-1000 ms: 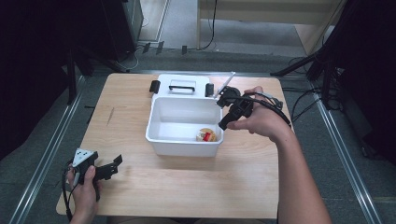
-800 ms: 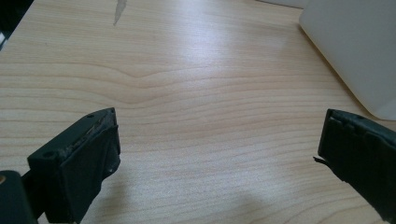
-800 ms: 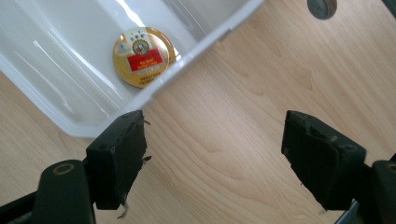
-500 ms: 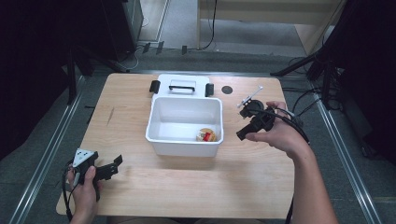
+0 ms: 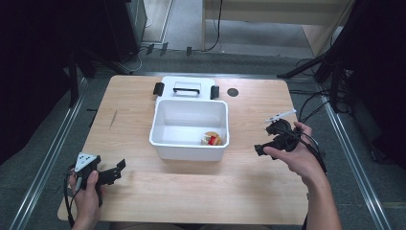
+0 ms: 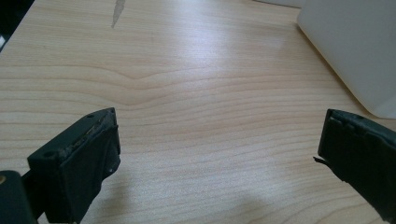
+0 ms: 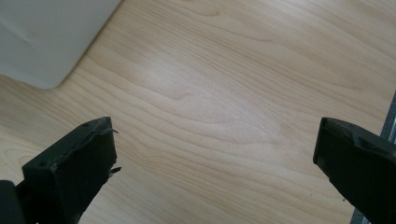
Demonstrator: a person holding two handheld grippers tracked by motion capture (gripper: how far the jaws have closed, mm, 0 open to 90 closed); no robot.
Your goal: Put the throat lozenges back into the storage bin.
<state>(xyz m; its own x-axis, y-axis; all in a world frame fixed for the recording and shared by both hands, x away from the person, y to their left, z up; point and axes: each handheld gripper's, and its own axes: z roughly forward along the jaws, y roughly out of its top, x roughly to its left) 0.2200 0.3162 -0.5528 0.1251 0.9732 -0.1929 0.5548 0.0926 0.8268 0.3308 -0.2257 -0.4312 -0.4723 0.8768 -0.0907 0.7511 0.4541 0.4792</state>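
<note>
Holding my left gripper low over the near left corner of the wooden table, I keep its jaws spread wide with nothing between them. My right gripper hangs just beside the right wall of the white bin, over bare wood, and its jaws are spread wide too, also empty.

From the high view I can look down into the bin: a small round object, yellow and red, lies on its floor near the front right corner. I cannot tell what it is. Behind the bin, touching its far rim, lies the white lid with a handle on top and black latches at both ends. A small dark round spot sits on the table just right of the lid.

My left gripper view gives me what the overhead cannot: the wood grain up close, a thin dark mark on the table far ahead, and the bin's outer wall at upper right. My right gripper view shows the bin's rounded corner at upper left and the table's edge at the far right.
</note>
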